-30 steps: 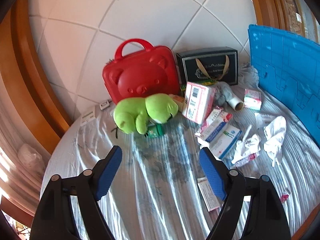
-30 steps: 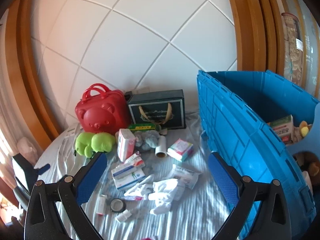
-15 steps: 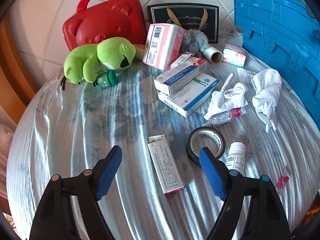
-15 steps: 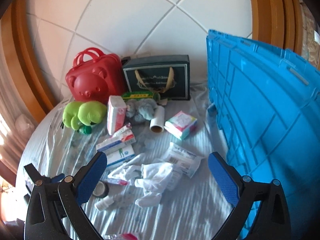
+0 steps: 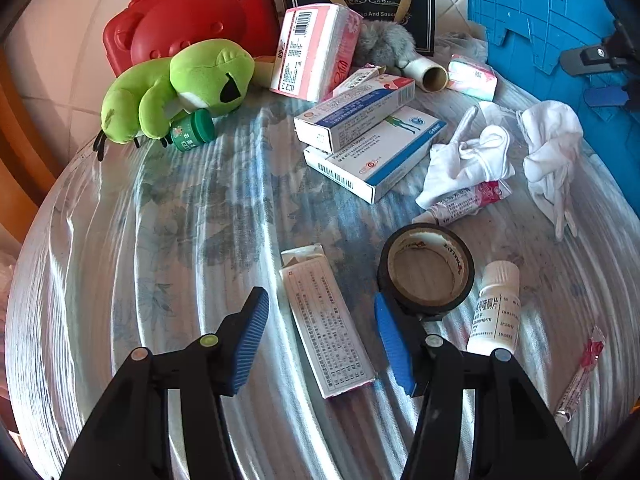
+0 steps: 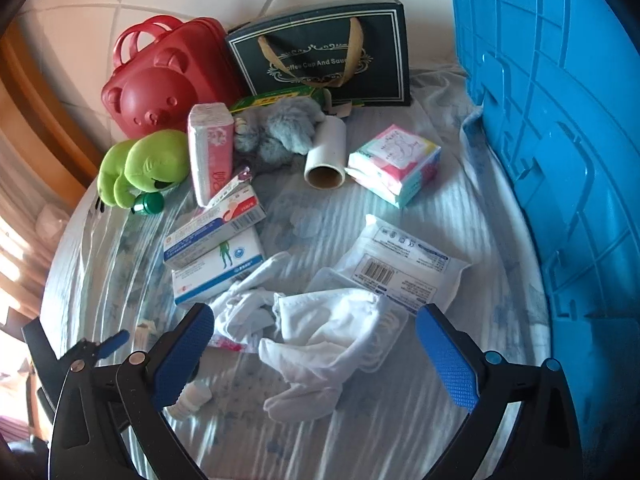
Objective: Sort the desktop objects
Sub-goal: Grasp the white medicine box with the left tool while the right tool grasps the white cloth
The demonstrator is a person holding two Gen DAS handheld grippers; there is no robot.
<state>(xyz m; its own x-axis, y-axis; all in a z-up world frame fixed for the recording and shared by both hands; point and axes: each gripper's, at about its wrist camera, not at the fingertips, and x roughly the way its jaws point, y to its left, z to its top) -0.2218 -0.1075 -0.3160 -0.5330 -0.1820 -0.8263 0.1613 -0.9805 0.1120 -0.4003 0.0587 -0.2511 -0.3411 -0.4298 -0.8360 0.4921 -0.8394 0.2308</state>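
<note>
Left wrist view showed the left gripper closing, its pads either side of the flat white carton on the bench, not yet pressing; it should square to the long edges. Right gripper hung open over white gloves; bin contents hidden.

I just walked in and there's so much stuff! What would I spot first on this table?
Probably the bright green frog plush lying at the back left, against the red bear-face case. Then the big blue crate filling the right side. Up close, the left gripper straddles a slim white box, its pads clear of it, beside a black tape roll.
</note>
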